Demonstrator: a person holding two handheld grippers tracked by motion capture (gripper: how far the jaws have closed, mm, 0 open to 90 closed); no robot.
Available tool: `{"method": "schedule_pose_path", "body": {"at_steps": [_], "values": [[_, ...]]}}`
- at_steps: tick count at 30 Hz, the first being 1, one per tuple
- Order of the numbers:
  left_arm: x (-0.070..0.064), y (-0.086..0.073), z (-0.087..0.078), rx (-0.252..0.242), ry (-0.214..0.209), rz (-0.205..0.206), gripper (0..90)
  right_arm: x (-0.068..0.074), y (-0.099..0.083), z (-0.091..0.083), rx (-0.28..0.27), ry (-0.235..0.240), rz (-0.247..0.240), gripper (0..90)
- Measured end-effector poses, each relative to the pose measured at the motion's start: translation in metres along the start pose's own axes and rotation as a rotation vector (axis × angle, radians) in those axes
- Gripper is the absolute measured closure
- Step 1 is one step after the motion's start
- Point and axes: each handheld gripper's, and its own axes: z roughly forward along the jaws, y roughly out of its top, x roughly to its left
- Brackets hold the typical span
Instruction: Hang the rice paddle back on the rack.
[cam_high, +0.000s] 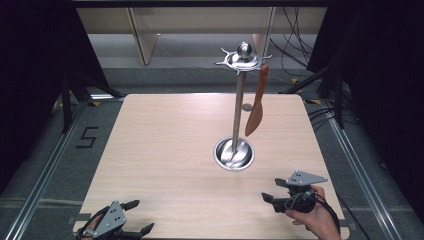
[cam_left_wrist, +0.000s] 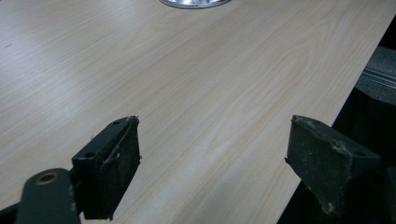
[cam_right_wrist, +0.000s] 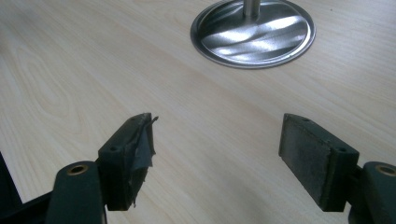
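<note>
both grippers are resting near the front edge of the table (cam_high: 165, 150), on the person's side of the metal stand (cam_high: 239, 107), and neither is holding anything. the right gripper (cam_high: 272, 189) is sitting just in front of the stand's round base (cam_right_wrist: 252, 33) and a little to its right, jaws spread wide and pointing toward it. the left gripper (cam_high: 134, 217) is lying well to the left of the stand, at the table's front corner, jaws also spread apart. the orange spatula (cam_high: 256, 104) is hanging from a hook on the stand's top ring (cam_high: 241, 60), on the right of the pole and clear of the table. judging by this, the work is sitting at its start or finish with the spatula on its hook. any next move is calling for the right gripper to rise toward the spatula's handle near the ring
</note>
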Motion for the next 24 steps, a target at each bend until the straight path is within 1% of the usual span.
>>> {"method": "schedule_pose_path", "body": {"at_steps": [1, 2, 3, 4, 5, 6, 7, 8, 9, 10, 11, 12, 13, 14, 15, 16, 17, 18, 19, 20, 21, 22, 23, 24], "values": [[0.000, 0.000, 0.000, 0.000, 0.000, 0.000, 16.7, 0.001, -0.001, -0.001, 0.012, 0.009, 0.018, 27.5], [0.000, 0.000, 0.000, 0.000, -0.001, -0.002, 16.7, 0.002, -0.001, -0.001, 0.014, 0.012, 0.025, 27.4], [0.000, 0.000, 0.000, 0.001, -0.001, -0.001, 16.7, -0.001, -0.002, 0.001, 0.002, 0.012, -0.014, 27.5], [0.000, 0.000, 0.000, 0.000, 0.000, 0.000, 16.7, 0.002, -0.004, 0.000, 0.009, -0.002, 0.020, 27.4], [-0.001, 0.000, 0.000, -0.006, 0.001, -0.004, 16.7, 0.000, -0.005, 0.001, 0.010, -0.010, -0.006, 27.4], [0.000, 0.000, 0.000, 0.003, 0.000, 0.005, 16.7, 0.000, -0.006, 0.001, 0.014, -0.007, -0.007, 27.3], [-0.001, 0.000, -0.001, 0.011, 0.004, -0.029, 16.7, 0.002, -0.007, 0.002, 0.014, -0.005, 0.005, 27.2], [-0.001, 0.000, -0.001, 0.010, 0.007, -0.022, 16.7, 0.003, -0.009, 0.003, 0.020, 0.009, 0.010, 27.2], [0.001, 0.000, -0.001, 0.006, 0.001, 0.007, 16.7, 0.002, -0.010, 0.003, 0.024, 0.006, -0.013, 27.1], [0.001, 0.000, -0.001, 0.014, 0.002, 0.000, 16.7, 0.003, -0.011, 0.002, 0.027, -0.006, -0.016, 27.0], [-0.001, -0.001, -0.001, 0.010, 0.005, -0.029, 16.7, 0.007, -0.012, 0.001, 0.043, -0.002, 0.024, 26.7], [-0.001, 0.000, -0.001, 0.012, 0.004, -0.016, 16.7, 0.004, -0.013, 0.003, 0.029, 0.018, -0.012, 26.3], [0.001, 0.000, -0.001, 0.011, 0.003, 0.010, 16.7, 0.004, -0.014, 0.002, 0.037, 0.019, -0.007, 25.8], [0.001, 0.000, -0.001, 0.009, 0.002, 0.013, 16.7, 0.006, -0.016, 0.002, 0.033, -0.004, 0.012, 24.1], [0.001, 0.000, -0.001, 0.009, 0.002, 0.014, 16.7, 0.007, -0.017, 0.002, 0.036, -0.010, 0.019, 22.8], [0.001, 0.000, -0.001, 0.009, 0.002, 0.013, 16.7, 0.006, -0.019, 0.002, 0.048, -0.008, 0.007, 21.4], [0.001, 0.000, -0.001, 0.010, 0.003, 0.014, 16.7, 0.005, -0.020, 0.003, 0.041, -0.004, 0.004, 20.7], [-0.001, 0.000, -0.001, 0.013, 0.004, -0.022, 16.7, 0.006, -0.021, 0.001, 0.042, -0.020, 0.015, 18.6], [0.000, 0.000, -0.001, 0.014, 0.004, -0.007, 16.7, 0.008, -0.023, 0.000, 0.049, -0.029, 0.046, 17.2], [0.000, 0.000, 0.000, -0.001, 0.003, 0.006, 16.7, 0.007, -0.024, 0.000, 0.036, -0.030, 0.047, 17.2], [0.000, 0.000, 0.000, 0.000, 0.002, 0.001, 16.7, 0.006, -0.026, 0.001, 0.030, -0.027, 0.027, 17.3], [0.000, 0.000, 0.000, 0.002, 0.001, -0.001, 16.7, 0.007, -0.027, -0.001, 0.042, -0.034, 0.046, 17.2], [0.000, 0.000, 0.000, 0.001, 0.002, 0.000, 16.7, 0.005, -0.029, -0.001, 0.030, -0.030, 0.037, 17.0], [0.001, 0.000, -0.001, 0.014, 0.002, 0.020, 16.7, 0.007, -0.030, -0.001, 0.033, -0.033, 0.057, 17.0]]}}
